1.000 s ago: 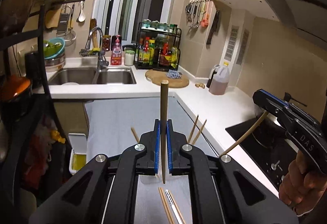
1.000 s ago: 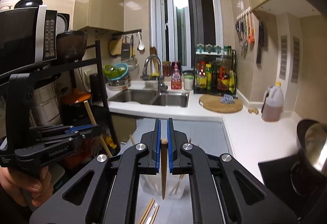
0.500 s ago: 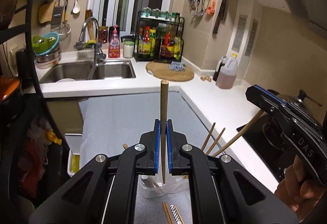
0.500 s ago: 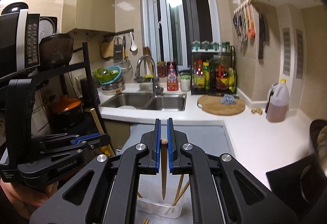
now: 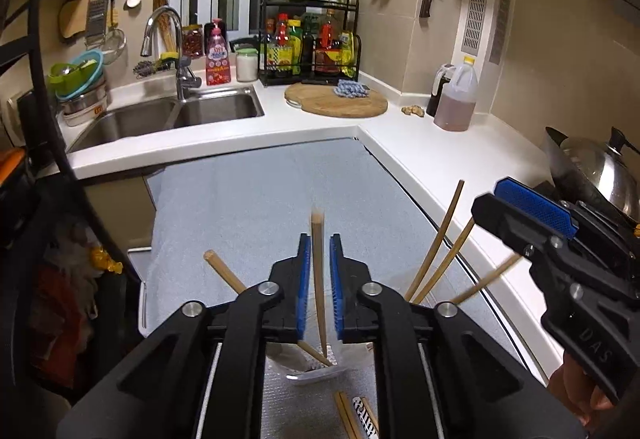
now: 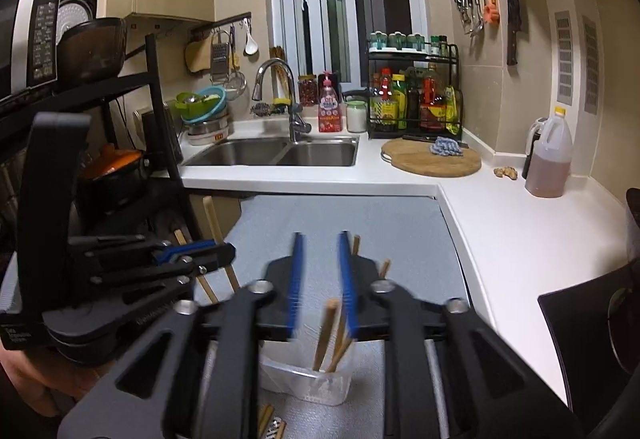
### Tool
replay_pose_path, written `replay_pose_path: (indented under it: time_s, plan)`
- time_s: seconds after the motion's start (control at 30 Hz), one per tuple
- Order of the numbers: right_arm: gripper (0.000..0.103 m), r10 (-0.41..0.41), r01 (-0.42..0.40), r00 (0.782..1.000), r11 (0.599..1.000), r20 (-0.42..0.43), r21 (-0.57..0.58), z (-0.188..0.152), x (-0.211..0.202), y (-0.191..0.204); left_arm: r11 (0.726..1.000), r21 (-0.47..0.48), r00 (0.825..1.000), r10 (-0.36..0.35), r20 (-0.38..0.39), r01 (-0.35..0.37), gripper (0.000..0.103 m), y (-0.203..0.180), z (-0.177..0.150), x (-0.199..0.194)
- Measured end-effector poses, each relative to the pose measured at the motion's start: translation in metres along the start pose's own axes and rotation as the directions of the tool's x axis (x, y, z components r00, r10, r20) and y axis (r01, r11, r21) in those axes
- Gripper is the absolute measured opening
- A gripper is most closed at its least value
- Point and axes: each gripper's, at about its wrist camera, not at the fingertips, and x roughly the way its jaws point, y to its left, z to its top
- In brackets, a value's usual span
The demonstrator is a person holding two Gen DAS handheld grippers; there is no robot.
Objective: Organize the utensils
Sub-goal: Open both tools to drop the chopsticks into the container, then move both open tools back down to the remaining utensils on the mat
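Observation:
A clear plastic cup (image 6: 316, 379) stands on the grey mat and holds several wooden chopsticks (image 6: 326, 335). My left gripper (image 5: 319, 251) is open above the cup (image 5: 316, 369); a chopstick (image 5: 318, 271) stands loose between its jaws, its lower end in the cup. My right gripper (image 6: 320, 251) is open over the cup, its chopstick dropped in among the others. The right gripper also shows at the right of the left wrist view (image 5: 532, 215). More chopsticks (image 5: 434, 259) lean out of the cup. Loose chopsticks (image 5: 348, 415) lie on the mat in front.
The grey mat (image 5: 256, 199) covers the counter section ahead. A double sink (image 5: 172, 115) and tap lie behind it, a round wooden board (image 5: 340, 103) and oil jug (image 5: 456, 103) to the right. A wok (image 5: 600, 167) sits far right, a black rack (image 6: 120, 159) on the left.
Both grippers have come down toward the cup and opened. The right gripper's chopstick has dropped into the cup; the left one stands loose between the open jaws.

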Motion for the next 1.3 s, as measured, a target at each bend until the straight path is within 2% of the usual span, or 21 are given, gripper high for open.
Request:
replay_pose_path:
  time_s: [0.17, 0.3, 0.43, 0.6, 0.73, 0.87, 0.97, 1.17, 1.3]
  plan:
    - [0.035, -0.041, 0.041, 0.999, 0.999, 0.034, -0.022, 0.002, -0.030, 0.000, 1.000, -0.006, 0.995, 0.024, 0.095, -0.024, 0.025, 0.002, 0.006, -0.044]
    - [0.035, -0.058, 0.060, 0.995, 0.998, 0.076, -0.024, 0.000, -0.062, 0.003, 0.999, -0.017, 0.988, 0.038, 0.151, -0.036, 0.025, 0.002, 0.000, -0.082]
    - [0.035, -0.065, 0.068, 0.992, 0.997, 0.103, -0.023, -0.012, -0.095, 0.009, 0.999, -0.025, 0.984, 0.049, 0.171, -0.045, 0.025, 0.001, -0.025, -0.113]
    - [0.035, -0.060, 0.062, 0.994, 0.998, 0.088, -0.026, -0.048, -0.125, 0.019, 0.998, -0.045, 0.987, 0.052, 0.153, -0.045, 0.025, 0.001, -0.071, -0.129]
    - [0.034, -0.046, 0.047, 0.998, 0.999, 0.035, -0.014, -0.085, -0.135, 0.025, 0.997, -0.060, 0.991, 0.063, 0.120, -0.056, 0.025, 0.001, -0.115, -0.131]
    - [0.023, -0.036, 0.036, 0.999, 0.999, -0.014, 0.003, -0.116, -0.141, 0.030, 0.996, -0.067, 0.994, 0.071, 0.085, -0.066, 0.025, 0.001, -0.151, -0.129]
    - [0.017, -0.030, 0.031, 0.999, 0.999, -0.044, 0.011, -0.139, -0.146, 0.033, 0.995, -0.072, 0.995, 0.071, 0.070, -0.066, 0.018, -0.001, -0.176, -0.129]
    - [0.016, -0.002, 0.007, 0.992, 0.999, -0.126, 0.039, -0.190, -0.144, 0.046, 0.994, -0.088, 0.997, 0.075, 0.035, -0.072, 0.017, -0.006, -0.223, -0.121]
    - [0.016, 0.033, -0.024, 0.981, 0.998, -0.192, 0.051, -0.221, -0.134, 0.057, 0.994, -0.097, 0.999, 0.051, 0.013, -0.049, 0.017, -0.009, -0.238, -0.112]
